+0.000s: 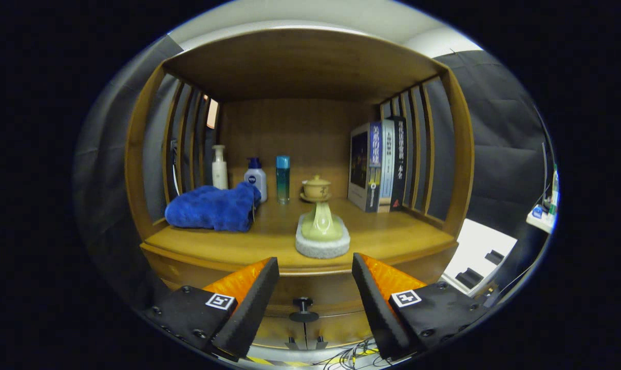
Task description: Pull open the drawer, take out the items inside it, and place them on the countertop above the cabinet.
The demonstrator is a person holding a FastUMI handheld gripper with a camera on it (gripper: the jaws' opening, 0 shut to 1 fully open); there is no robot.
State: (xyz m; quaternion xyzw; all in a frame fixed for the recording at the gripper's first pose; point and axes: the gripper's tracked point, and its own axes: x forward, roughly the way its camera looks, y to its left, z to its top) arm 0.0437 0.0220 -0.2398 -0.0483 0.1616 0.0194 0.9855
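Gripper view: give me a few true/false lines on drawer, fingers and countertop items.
1. The gripper is shut on the drawer knob. False: its fingers stand open, the knob between them, untouched.
2. The drawer is pulled open. False: it sits closed.
3. A blue towel lies on the countertop, left of the green soap dispenser. True.
4. Books stand upright at the right. True.
5. The dispenser lies on its side. False: it stands upright on a white pad.

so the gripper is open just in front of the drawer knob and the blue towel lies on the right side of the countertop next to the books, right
Not quite. The gripper view shows the blue towel on the left of the countertop, by the bottles, away from the books. The gripper is open before the drawer knob.
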